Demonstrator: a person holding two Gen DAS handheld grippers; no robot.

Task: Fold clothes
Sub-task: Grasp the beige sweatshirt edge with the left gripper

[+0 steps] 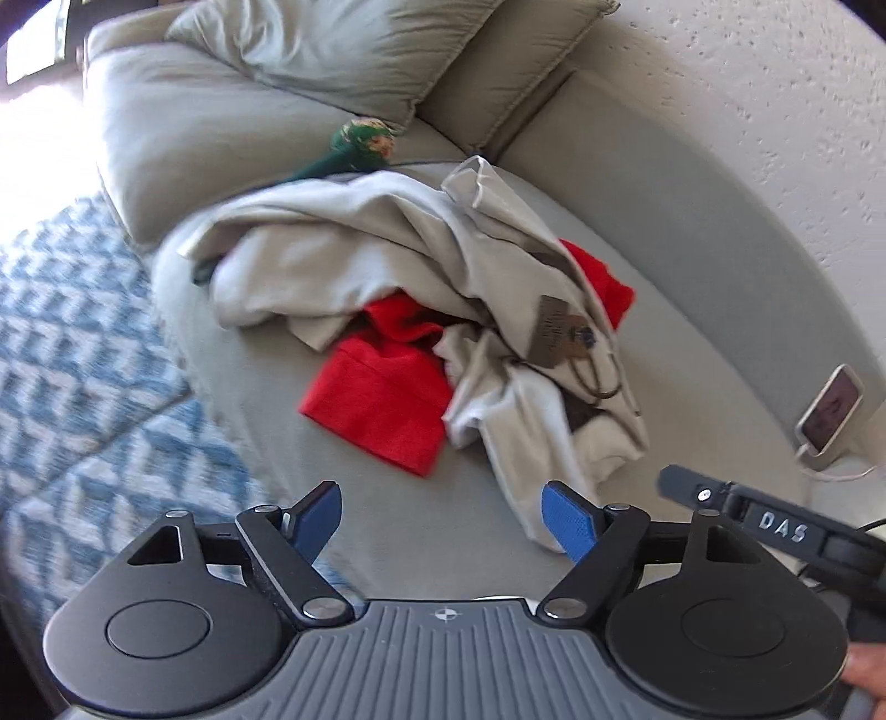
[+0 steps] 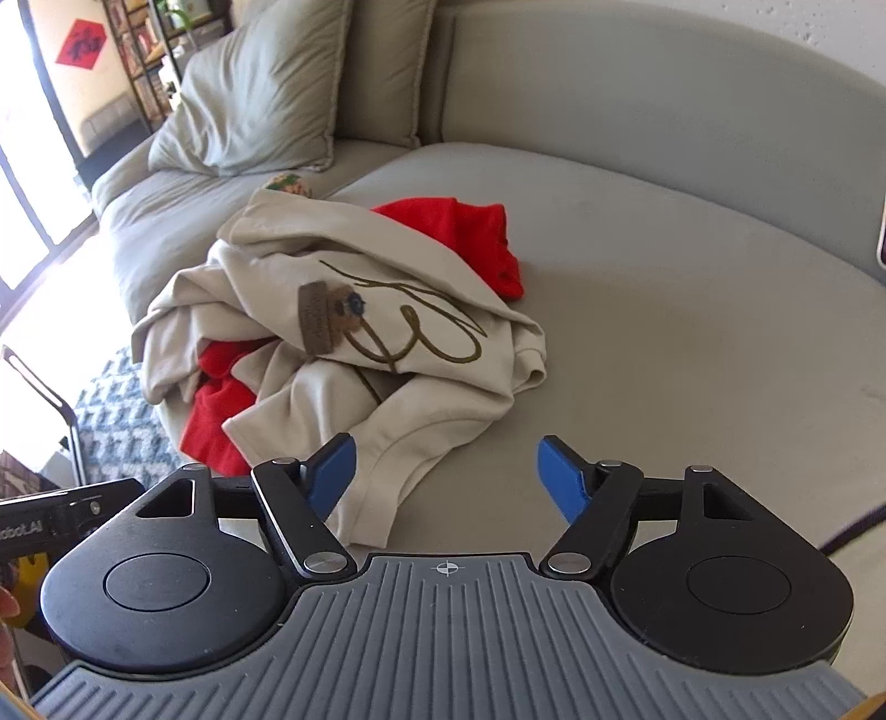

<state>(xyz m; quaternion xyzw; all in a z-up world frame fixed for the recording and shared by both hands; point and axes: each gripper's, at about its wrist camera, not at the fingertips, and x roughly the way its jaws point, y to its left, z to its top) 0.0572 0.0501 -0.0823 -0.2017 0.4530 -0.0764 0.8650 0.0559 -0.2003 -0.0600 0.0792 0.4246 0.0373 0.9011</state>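
A crumpled beige sweatshirt [image 1: 354, 255] with a brown patch and looping line print lies in a heap on the grey sofa seat [image 1: 692, 354]. A red garment [image 1: 382, 399] lies tangled under it. Both also show in the right wrist view, the sweatshirt [image 2: 398, 332] on top of the red garment [image 2: 476, 232]. My left gripper [image 1: 443, 520] is open and empty, hovering just short of the heap's near edge. My right gripper [image 2: 446, 476] is open and empty, its left fingertip over the sweatshirt's near hem.
A green patterned cloth [image 1: 360, 147] lies behind the heap near a grey cushion [image 1: 332, 50]. A phone [image 1: 830, 410] on a cable lies at the sofa's right. A blue patterned rug [image 1: 83, 360] covers the floor at left. The sofa backrest [image 2: 637, 88] curves behind.
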